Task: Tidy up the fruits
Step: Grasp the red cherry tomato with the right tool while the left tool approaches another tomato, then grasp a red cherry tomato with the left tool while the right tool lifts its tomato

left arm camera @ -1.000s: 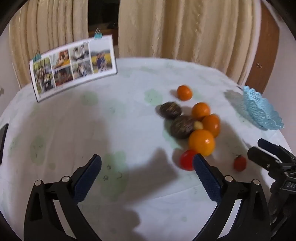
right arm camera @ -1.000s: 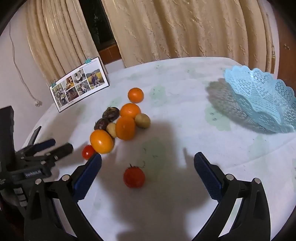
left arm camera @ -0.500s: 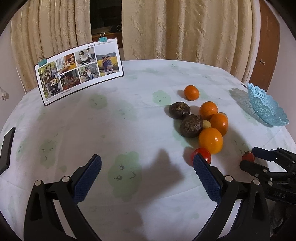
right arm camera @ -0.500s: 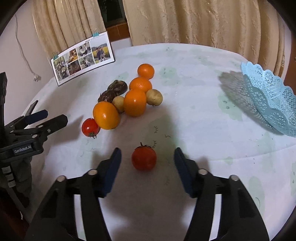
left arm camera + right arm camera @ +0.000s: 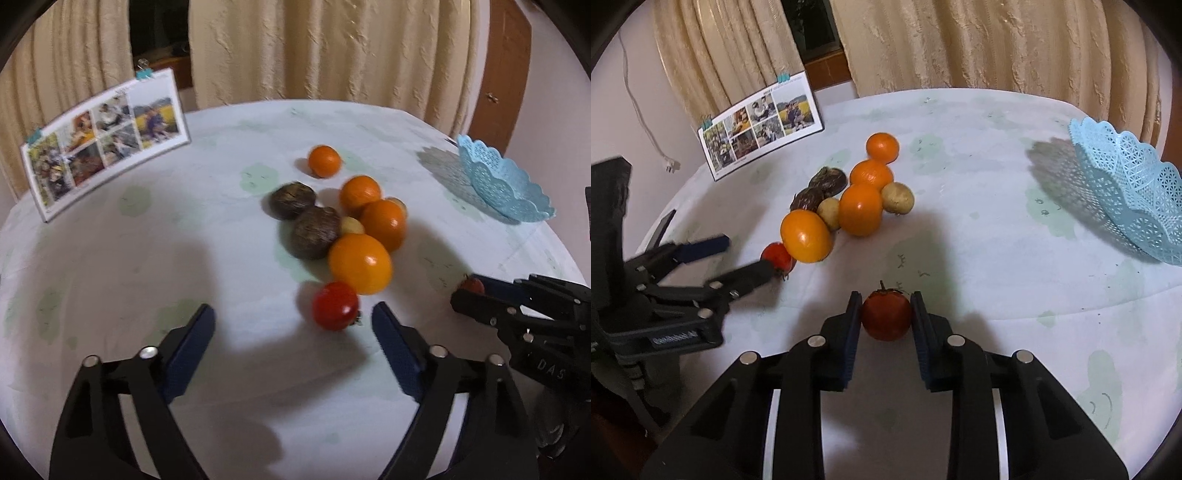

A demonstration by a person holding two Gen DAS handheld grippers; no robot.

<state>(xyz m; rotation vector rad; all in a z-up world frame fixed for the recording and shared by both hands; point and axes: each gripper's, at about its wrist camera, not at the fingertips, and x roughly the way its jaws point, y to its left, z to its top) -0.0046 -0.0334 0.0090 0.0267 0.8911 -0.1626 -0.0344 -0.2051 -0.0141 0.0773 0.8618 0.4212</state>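
My right gripper (image 5: 885,308) is shut on a red tomato (image 5: 886,314) that rests on the table; it also shows in the left wrist view (image 5: 471,285). My left gripper (image 5: 293,323) is open, with a second red tomato (image 5: 335,305) between its fingertips, nearer the right one; this tomato also shows in the right wrist view (image 5: 777,255). Beyond it lies a cluster of oranges (image 5: 360,263), two dark brown fruits (image 5: 314,232) and small yellowish fruits (image 5: 897,197). A light blue lace basket (image 5: 1126,192) stands empty at the right.
A photo calendar (image 5: 105,138) stands at the back left of the round table (image 5: 147,258) with its white cloth. Curtains hang behind. A dark flat object (image 5: 661,227) lies at the table's left edge.
My right gripper moved forward and closed on the tomato. My left gripper moved forward and right, so the second tomato now sits between its narrower fingers.
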